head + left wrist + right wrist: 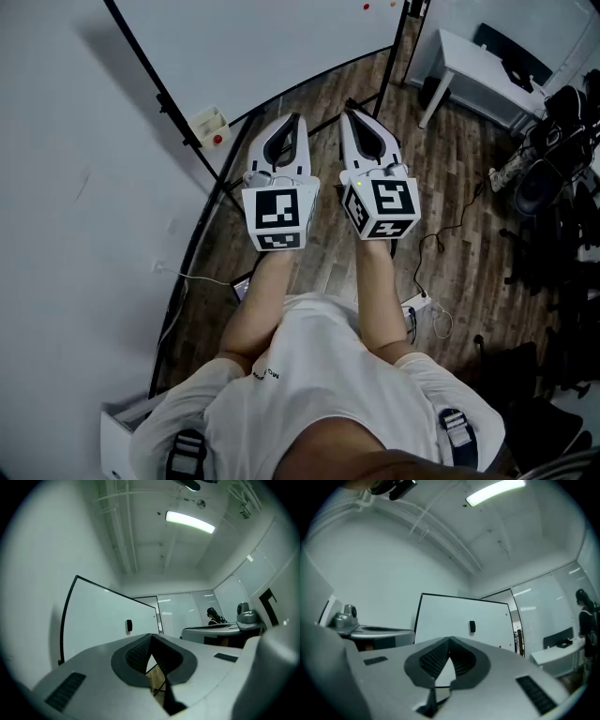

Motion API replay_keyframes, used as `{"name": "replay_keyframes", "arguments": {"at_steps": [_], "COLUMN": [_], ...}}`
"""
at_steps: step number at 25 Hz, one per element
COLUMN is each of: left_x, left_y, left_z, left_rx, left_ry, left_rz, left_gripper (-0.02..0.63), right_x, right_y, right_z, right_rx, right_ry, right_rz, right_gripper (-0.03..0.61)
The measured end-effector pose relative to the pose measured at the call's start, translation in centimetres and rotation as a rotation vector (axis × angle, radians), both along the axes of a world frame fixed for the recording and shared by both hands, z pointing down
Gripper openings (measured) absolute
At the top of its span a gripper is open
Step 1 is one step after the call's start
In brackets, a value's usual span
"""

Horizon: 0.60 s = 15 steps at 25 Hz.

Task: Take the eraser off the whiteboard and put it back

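Room: wood-plank floor (450, 169), pale walls, a ceiling strip light on, and a white worktop (473, 61) off to the person's right.
Whiteboard (454, 613): a big white panel in a black frame on a stand, ahead of the person and well apart from both grippers.
Eraser (472, 626): a small dark block sitting upright on the board face at about mid-height, right of centre in the right gripper view. Nothing is touching it.
Handling: it looks light, and I'd guess a stiff back with a soft felt face, probably held on by a magnet. Expect a short tug to break it free. It is best pinched across its narrow sides, with the jaws straddling the body and staying off the felt.
Left gripper (151, 637): jaws closed, ribbed pads meeting at the tips, nothing between them. Only floor shows through the gap behind.
Right gripper (450, 639): same story, jaws together tip to tip and empty, aimed toward the board.
Next: whichever gripper goes in will need to open its jaws before it reaches the eraser.
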<state>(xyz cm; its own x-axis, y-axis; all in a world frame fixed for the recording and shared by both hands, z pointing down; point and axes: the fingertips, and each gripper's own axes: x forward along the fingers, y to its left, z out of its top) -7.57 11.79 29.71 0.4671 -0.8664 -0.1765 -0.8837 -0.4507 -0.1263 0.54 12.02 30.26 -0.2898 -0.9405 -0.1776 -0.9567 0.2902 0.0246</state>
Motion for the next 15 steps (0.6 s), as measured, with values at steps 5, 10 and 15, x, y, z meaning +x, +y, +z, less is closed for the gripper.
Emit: {"name": "replay_keyframes", "arguments": {"at_steps": [5,10,15], "left_x": [0.2,0.7,2.4], "left_y": [0.7,1.4,2.5], "left_z": [-0.3,-0.2,0.3], "left_rx": [-0.002,0.024,0.024], "left_ry": [0.003,0.025,0.030], "left_rz": [-0.006,-0.027,-0.048], "left_gripper": [0.002,0.002,0.002], "right_x": [0.3,1.2,3.3], "right_y": [0.7,1.0,2.1], "right_z": [-0.3,0.3,1.0], "right_rx": [0.005,-0.011,-0.021], "right_ry": [0.002,0.003,-0.028], "right_rz": [0.000,-0.008,-0.024], "right_gripper": [0.012,0.012,0.013]}}
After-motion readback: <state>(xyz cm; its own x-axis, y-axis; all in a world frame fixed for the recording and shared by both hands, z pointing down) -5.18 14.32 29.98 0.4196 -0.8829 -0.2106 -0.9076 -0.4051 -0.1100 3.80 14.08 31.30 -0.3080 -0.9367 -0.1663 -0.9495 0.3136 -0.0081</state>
